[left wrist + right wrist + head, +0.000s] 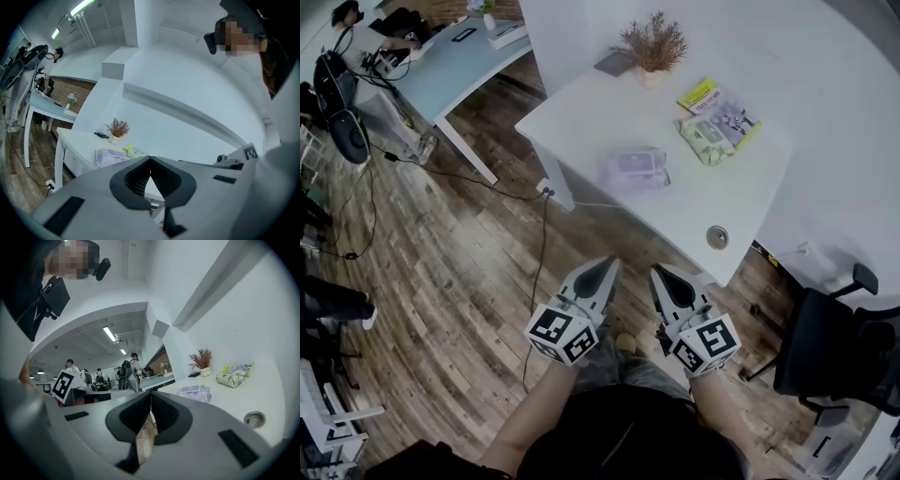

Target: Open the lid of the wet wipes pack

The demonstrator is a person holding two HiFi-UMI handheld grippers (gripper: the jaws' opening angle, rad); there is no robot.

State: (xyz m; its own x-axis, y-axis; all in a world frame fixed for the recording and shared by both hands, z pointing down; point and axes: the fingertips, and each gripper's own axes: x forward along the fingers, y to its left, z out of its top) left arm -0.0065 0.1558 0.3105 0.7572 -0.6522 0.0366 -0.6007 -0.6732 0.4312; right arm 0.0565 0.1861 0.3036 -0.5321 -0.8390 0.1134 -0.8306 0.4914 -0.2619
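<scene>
In the head view, holds the left hand-held gripper (603,269) and the right hand-held gripper (662,277) side by side over the wooden floor (459,281), tips toward the table (741,202) and short of its near edge. Keeps both narrowed to a point with nothing in them, probably because nothing is within reach yet. Finds the wet wipes pack (635,171) lying flat close to the table's near-left edge, too blurred to read its top. Sets it well apart from the green pack (714,131) and the dried plant (653,45) farther back, so leaves room to come at it from the front. In the left gripper view, shows the jaws closed on each other, empty, aimed level toward the table, with the wet wipes pack (110,156) left of the tips and far off. In the right gripper view, shows the same: jaws together on nothing, the wet wipes pack (196,391) ahead and to the right, the round grommet (254,418) nearer. Calls for parting the jaws before any pinch at the wet wipes pack.
</scene>
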